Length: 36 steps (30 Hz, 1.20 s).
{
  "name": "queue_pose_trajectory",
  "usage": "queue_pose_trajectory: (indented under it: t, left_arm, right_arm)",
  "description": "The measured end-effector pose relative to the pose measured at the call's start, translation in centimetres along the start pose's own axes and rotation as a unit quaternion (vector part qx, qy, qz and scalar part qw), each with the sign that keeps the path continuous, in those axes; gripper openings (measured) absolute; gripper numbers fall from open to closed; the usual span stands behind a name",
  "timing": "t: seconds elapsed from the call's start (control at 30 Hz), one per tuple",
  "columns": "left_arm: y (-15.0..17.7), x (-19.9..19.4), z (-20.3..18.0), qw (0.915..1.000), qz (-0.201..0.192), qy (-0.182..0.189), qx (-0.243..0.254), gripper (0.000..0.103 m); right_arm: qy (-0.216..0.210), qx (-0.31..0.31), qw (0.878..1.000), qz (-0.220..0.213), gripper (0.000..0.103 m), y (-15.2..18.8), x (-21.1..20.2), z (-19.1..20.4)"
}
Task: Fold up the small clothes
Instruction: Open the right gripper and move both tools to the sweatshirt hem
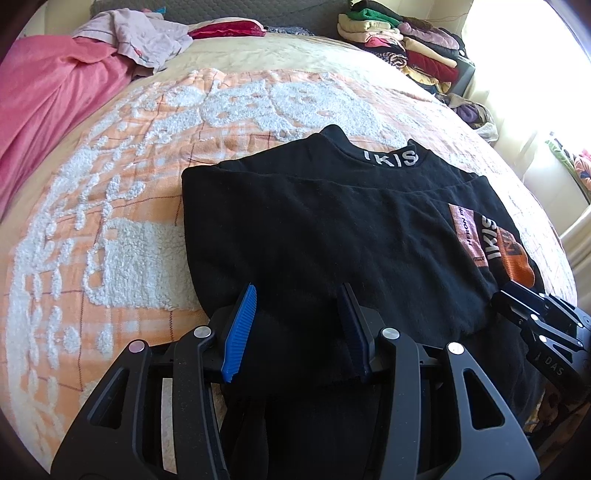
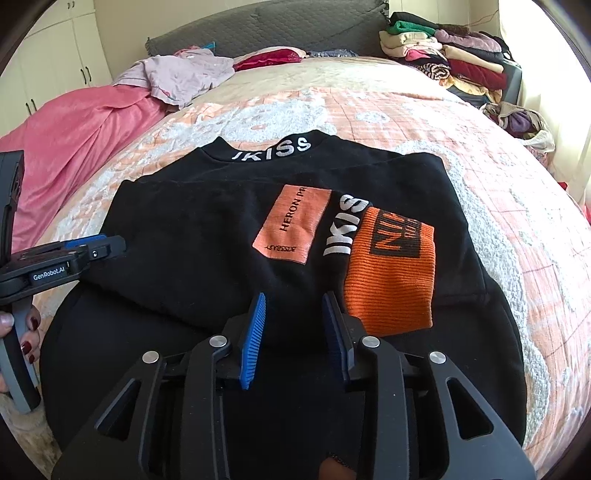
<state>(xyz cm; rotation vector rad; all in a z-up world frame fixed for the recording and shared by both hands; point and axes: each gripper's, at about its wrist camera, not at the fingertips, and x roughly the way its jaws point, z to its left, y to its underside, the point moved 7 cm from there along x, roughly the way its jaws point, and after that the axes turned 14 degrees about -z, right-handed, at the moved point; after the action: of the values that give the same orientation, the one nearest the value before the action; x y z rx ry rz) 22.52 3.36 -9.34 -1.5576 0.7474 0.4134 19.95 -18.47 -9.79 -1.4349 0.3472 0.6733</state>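
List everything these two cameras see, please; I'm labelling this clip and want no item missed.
black sweatshirt: one, black with orange patches and white lettering, partly folded on the near middle of the bed
bedspread: one, orange and white, covering the bed
pink blanket: one, pink, far left of the bed
pale garment: one, lilac, crumpled by the headboard
headboard: one, grey, far end
stacked clothes: one pile, mixed colours, far right
wardrobe: one, cream, far left
left gripper: black with blue pads, over the sweatshirt's near edge
right gripper: same colours, beside the orange patch
hand: one, dark red nails, holding the left gripper's handle
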Motion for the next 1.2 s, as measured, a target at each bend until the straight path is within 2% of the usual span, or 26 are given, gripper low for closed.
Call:
queue_pose_trajectory:
  t: [0.33,0.53,0.6,0.63,0.8,0.97,1.13,1.17,1.2]
  left_arm:
    - [-0.2,-1.1,0.2,1.0,-0.007,0.005,-0.003,0.04]
    - [-0.2,-2.2,0.0,0.9999,-0.016,0.006,0.002,0.043]
    - [-0.2,-2.5,0.0,0.9998,-0.019,0.006,0.003,0.048]
    - [-0.3,-2.6,0.0,0.9998,-0.021,0.005,0.003,0.054]
    - [-0.5,-3.3,0.3,0.9996,-0.028,0.004,0.002,0.058]
    - [-0.9,-4.0,0.7,0.9992,-0.04,0.003,-0.004,0.07]
    - [-1.3,-4.7,1.2,0.9987,-0.05,-0.001,-0.012,0.083]
    - [-1.3,-4.8,1.3,0.9986,-0.05,-0.003,-0.014,0.085]
    - [-1.4,-4.9,1.5,0.9985,-0.052,-0.004,-0.015,0.085]
  right_arm:
    - [-0.005,0.009,1.0,-0.014,0.041,-0.6,-1.0,0.2]
    - [-0.005,0.011,1.0,-0.023,0.051,-0.9,-1.5,0.4]
    - [-0.005,0.014,1.0,-0.024,0.051,-0.9,-1.7,0.3]
    - [-0.005,0.015,1.0,-0.025,0.052,-0.9,-1.8,0.3]
    - [-0.005,0.029,0.999,-0.032,0.068,-1.2,-2.4,-0.1]
    - [0.0,0.045,0.998,-0.044,0.083,-1.6,-3.4,-0.8]
    - [0.006,0.046,0.997,-0.058,0.085,-2.0,-4.3,-1.1]
    - [0.008,0.045,0.997,-0.058,0.087,-2.1,-4.5,-1.2]
    - [0.008,0.047,0.997,-0.06,0.095,-2.1,-4.7,-1.3]
